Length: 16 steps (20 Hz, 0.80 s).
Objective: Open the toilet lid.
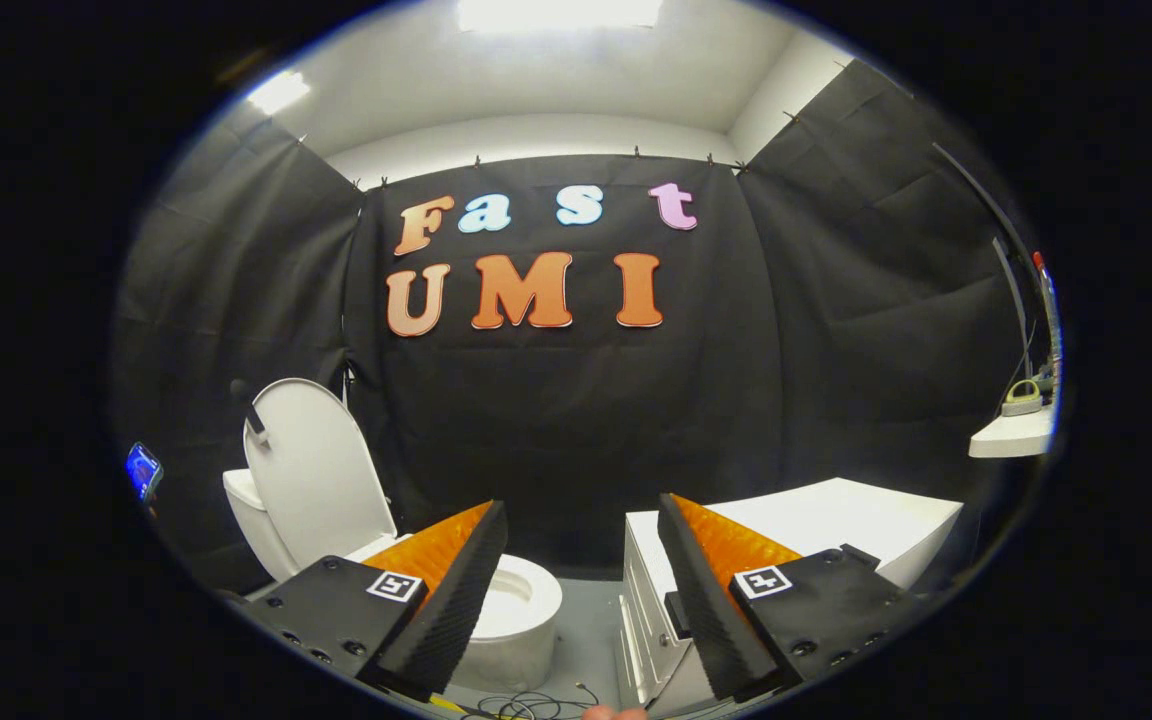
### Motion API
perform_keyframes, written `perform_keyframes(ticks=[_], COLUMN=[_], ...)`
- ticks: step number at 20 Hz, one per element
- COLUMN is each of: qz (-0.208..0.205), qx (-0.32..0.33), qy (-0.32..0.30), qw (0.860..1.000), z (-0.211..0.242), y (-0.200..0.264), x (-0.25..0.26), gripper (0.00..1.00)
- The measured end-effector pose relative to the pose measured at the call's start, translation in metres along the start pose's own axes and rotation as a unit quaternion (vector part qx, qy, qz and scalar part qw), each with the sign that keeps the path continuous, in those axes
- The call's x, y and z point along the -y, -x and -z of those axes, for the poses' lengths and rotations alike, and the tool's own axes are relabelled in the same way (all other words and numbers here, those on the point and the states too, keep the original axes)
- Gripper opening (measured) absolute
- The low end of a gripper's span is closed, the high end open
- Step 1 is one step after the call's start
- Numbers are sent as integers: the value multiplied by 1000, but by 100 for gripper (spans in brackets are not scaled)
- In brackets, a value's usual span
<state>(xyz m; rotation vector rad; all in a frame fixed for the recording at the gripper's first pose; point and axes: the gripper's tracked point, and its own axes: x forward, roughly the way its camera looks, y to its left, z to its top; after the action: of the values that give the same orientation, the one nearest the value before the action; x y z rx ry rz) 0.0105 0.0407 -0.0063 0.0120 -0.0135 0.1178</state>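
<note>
Our gripper [576, 590] fingers spread wide, holding nothing. Toilet lid [314, 470] already stands upright beyond them; we'd back off without bumping it.

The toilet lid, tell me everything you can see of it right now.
The toilet lid is white, smooth and glossy, plastic by its look, an oval slab. It stands raised, nearly upright and leaning back against the white tank, above the open seat and bowl. A dark clip-like piece sits on its upper left edge. The gripper is open, with nothing between its fingers. The left finger overlaps the bowl, and the lid lies beyond it to the left.
</note>
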Motion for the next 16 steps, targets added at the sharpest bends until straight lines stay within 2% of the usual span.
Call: perform_keyframes(ticks=[16], qz=[5], qx=[-4], qy=[8], qw=[1000], z=[4], y=[-1], x=[2], gripper=[98])
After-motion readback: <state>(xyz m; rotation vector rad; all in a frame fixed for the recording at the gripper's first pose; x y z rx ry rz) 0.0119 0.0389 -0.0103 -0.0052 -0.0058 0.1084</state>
